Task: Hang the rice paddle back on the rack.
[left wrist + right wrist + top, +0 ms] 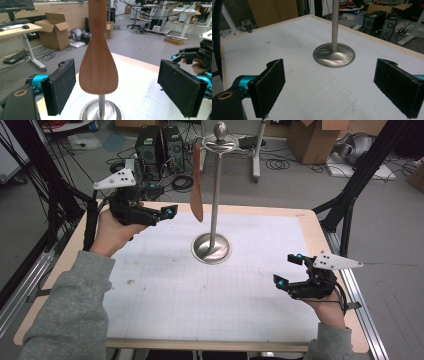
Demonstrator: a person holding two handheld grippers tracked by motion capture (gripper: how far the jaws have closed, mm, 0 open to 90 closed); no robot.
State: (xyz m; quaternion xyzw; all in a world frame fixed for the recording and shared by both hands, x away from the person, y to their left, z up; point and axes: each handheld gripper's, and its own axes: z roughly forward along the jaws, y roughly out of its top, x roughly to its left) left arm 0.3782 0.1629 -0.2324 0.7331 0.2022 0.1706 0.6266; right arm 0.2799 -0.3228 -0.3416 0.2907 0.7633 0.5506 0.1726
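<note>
Here the raised left gripper (167,213) gapes wide toward the hanging spatula (197,185).

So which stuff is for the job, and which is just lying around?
For the job:
wooden spatula, hanging on the metal stand
left claw, open beside it

Just lying around:
cardboard boxes
computer towers
floor cables

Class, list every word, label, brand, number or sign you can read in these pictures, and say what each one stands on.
None can be read.
Brown wooden spatula hanging on the silver metal stand: bare wood, no print.
White gridded table mat: lines alone, no figures.
Brown cardboard boxes on the floor: any marks are too blurred to read.
Left tongs and right tongs: open, plain black pads, no lettering.
</note>
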